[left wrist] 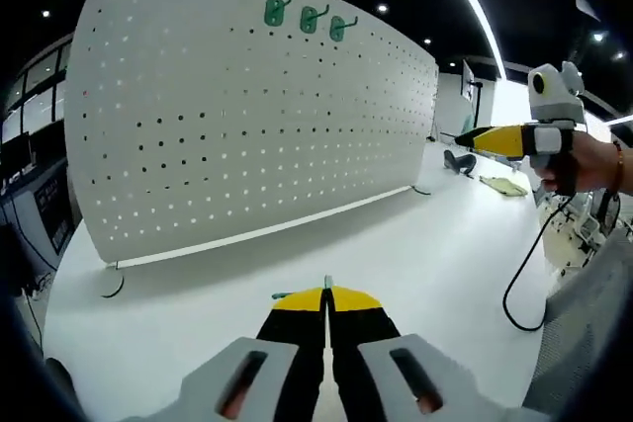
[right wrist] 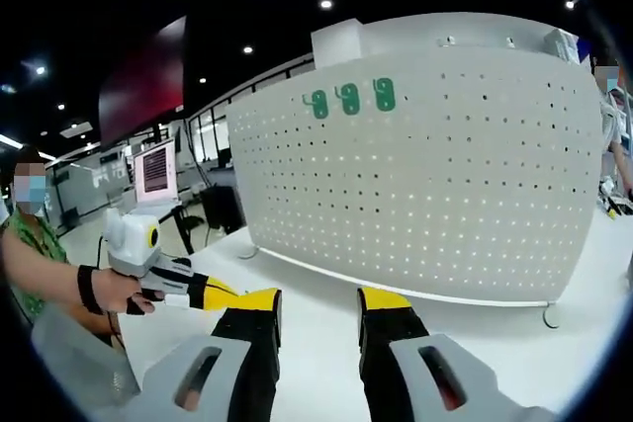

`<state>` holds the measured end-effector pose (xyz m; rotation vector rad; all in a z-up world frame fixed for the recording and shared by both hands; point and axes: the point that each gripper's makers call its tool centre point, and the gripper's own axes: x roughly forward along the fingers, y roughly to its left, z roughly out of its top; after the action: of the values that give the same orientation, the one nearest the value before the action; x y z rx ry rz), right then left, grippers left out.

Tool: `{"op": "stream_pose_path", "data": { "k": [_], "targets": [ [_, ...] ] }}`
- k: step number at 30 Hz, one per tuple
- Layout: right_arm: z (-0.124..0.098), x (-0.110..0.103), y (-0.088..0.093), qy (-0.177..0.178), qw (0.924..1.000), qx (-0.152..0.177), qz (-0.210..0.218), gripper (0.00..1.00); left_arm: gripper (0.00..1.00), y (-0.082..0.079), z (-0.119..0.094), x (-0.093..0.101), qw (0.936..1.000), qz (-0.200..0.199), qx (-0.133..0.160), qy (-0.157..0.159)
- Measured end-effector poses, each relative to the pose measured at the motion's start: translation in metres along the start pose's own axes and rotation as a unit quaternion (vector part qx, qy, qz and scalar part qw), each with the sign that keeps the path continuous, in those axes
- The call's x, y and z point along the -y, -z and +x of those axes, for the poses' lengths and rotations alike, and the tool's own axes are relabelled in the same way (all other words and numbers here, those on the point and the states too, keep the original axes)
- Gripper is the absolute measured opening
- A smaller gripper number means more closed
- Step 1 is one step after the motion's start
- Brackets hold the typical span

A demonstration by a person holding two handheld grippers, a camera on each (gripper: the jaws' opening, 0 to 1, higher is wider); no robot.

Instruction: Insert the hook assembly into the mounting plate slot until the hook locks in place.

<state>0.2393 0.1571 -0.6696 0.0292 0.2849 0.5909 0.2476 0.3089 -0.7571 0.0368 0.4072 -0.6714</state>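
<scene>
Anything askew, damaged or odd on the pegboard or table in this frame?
Nothing stands out. The white pegboard stands upright on the white table, and three green hooks hang in a row near its top. Neither hand-held gripper holds anything.

3 green hooks (right wrist: 349,100) hang on the white pegboard (right wrist: 425,175).

Open white surface (left wrist: 415,244) ahead of both grippers, bare up to board foot | tall white perforated pegboard panel (left wrist: 247,116) standing upright across far side, blocking passage beyond | three green plastic hooks (left wrist: 307,17) projecting near top edge | black cable (left wrist: 524,274) hanging off right surface edge.
</scene>
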Motion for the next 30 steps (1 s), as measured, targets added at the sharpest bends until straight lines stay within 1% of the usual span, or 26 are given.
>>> {"op": "stream_pose_path", "data": {
  "k": [3,5,7,11,14,15,16,17,18,19,24,25,26,28,30],
  "targets": [
    [-0.001,0.000,-0.001,-0.003,1.0000,0.003,0.003,0.30,0.01,-0.009,-0.005,0.009,0.9997,-0.002,0.013,0.018],
    [-0.002,0.000,-0.001,-0.005,1.0000,0.002,0.003,0.30,0.01,-0.014,-0.008,0.019,0.9990,-0.003,0.021,0.040],
    [-0.004,-0.001,-0.002,-0.009,0.9999,0.004,0.004,0.30,0.01,-0.016,-0.011,0.023,0.9988,0.007,0.022,0.043],
    [-0.005,-0.001,-0.003,-0.015,0.9999,0.003,0.004,0.29,0.01,-0.025,-0.017,0.034,0.9976,0.010,0.034,0.060],
    [-0.007,-0.002,-0.006,-0.021,0.9996,0.010,0.013,0.29,0.01,-0.034,-0.022,0.045,0.9959,0.020,0.042,0.078],
    [-0.007,-0.003,-0.006,-0.023,0.9996,0.010,0.012,0.29,0.01,-0.037,-0.024,0.049,0.9946,0.025,0.047,0.088],
    [-0.007,-0.003,-0.005,-0.026,0.9996,0.008,0.012,0.29,0.01,-0.040,-0.026,0.057,0.9927,0.026,0.050,0.107],
    [-0.007,-0.005,-0.004,-0.030,0.9995,0.005,0.013,0.29,0.01,-0.043,-0.028,0.061,0.9913,0.031,0.054,0.116],
    [-0.007,-0.005,-0.004,-0.032,0.9994,0.005,0.012,0.29,0.01,-0.045,-0.029,0.062,0.9914,0.031,0.054,0.115],
    [-0.008,-0.007,-0.005,-0.037,0.9992,0.007,0.012,0.29,0.01,-0.046,-0.030,0.065,0.9901,0.035,0.054,0.125],
    [-0.010,-0.012,-0.007,-0.056,0.9980,0.012,0.024,0.29,0.01,-0.055,-0.038,0.080,0.9859,0.045,0.062,0.149],
    [-0.011,-0.013,-0.007,-0.061,0.9978,0.011,0.025,0.29,0.01,-0.060,-0.042,0.085,0.9836,0.048,0.069,0.159],
    [-0.012,-0.015,-0.008,-0.070,0.9970,0.013,0.030,0.29,0.01,-0.062,-0.043,0.087,0.9827,0.049,0.073,0.163],
    [-0.014,-0.021,-0.007,-0.092,0.9943,0.010,0.053,0.28,0.01,-0.069,-0.048,0.095,0.9796,0.056,0.080,0.175],
    [-0.015,-0.020,-0.007,-0.094,0.9940,0.010,0.055,0.24,0.01,-0.075,-0.051,0.098,0.9784,0.057,0.089,0.177]
  ]
}}
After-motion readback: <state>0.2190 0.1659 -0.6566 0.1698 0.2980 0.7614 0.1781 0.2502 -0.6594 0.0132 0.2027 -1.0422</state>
